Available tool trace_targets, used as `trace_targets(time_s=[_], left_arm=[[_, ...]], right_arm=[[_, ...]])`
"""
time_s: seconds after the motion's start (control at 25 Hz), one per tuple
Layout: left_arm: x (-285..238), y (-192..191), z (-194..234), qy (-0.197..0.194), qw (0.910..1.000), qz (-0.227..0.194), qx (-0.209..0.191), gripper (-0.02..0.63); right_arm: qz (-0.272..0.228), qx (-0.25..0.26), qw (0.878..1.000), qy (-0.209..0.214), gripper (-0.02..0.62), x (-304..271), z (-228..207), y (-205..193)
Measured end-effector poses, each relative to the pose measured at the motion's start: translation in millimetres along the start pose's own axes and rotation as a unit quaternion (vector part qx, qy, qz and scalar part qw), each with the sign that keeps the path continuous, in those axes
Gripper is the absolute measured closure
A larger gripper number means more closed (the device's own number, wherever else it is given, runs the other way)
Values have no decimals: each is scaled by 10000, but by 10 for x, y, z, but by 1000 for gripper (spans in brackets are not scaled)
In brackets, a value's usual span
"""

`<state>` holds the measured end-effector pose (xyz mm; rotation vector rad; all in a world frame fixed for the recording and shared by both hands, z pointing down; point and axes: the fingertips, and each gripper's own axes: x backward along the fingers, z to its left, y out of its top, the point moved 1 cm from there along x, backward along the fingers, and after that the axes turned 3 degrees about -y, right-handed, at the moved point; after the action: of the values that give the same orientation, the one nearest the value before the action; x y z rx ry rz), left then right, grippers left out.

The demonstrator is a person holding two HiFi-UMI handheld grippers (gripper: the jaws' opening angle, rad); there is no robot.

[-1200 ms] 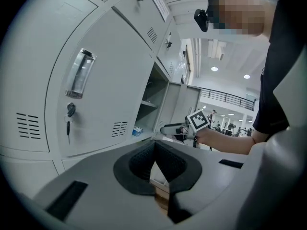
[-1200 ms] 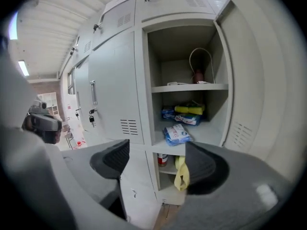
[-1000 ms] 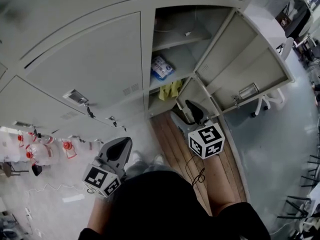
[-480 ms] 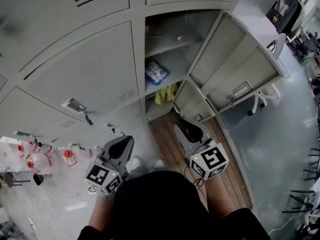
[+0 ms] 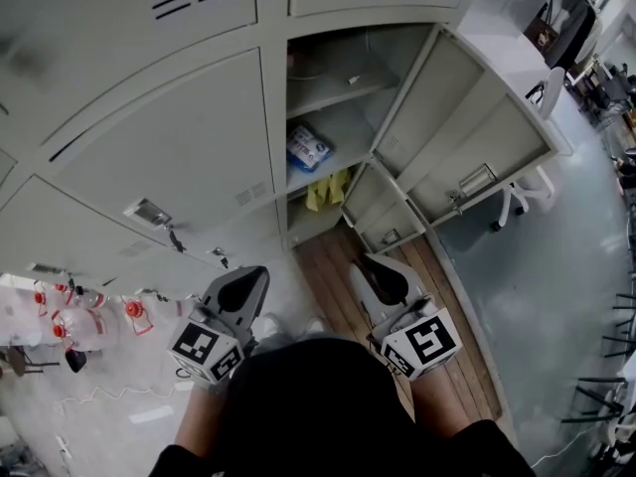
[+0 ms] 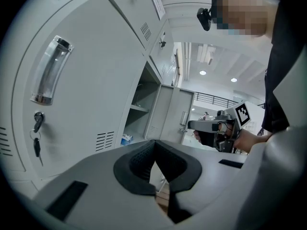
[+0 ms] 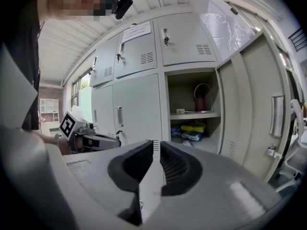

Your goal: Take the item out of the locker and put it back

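Locker bank [image 5: 149, 117]: fills the upper left of the head view, all doors closed but one.

Open door [image 5: 467, 117]: swung wide to the upper right. It does not obstruct the opening.

Open compartment [image 5: 328, 117]: upper centre, access unobstructed.

Office chair [image 5: 542, 182]: stands behind the open door, well apart from the work.

Left tongs [image 5: 248, 274]: lower left of centre, pressed together and holding nothing. They face a closed door.

Right tongs [image 5: 373, 263]: lower centre, well short of the compartment. The jaws have just been closing and now stand almost together, with nothing between them.

Blue packet [image 5: 309, 147]: lies on the lower shelf inside the compartment, with a yellow item [image 5: 328, 189] just beside it. Which of the two is the task's item cannot be told.

Keys [image 6: 37, 145]: hang from a neighbouring lock, clear of the route.

Assessment: both items sit in the locker and neither is gripped. Either removal is not yet begun or the return is already made; the views do not settle which.
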<state>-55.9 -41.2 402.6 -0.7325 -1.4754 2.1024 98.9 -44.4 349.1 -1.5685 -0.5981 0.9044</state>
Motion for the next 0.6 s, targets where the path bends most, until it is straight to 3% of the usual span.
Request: trace_targets(time_s=[0.6], left_arm=[[46, 1, -44, -41, 10000, 61, -45, 595]], right_arm=[[65, 31, 10000, 49, 557, -3, 14, -66]])
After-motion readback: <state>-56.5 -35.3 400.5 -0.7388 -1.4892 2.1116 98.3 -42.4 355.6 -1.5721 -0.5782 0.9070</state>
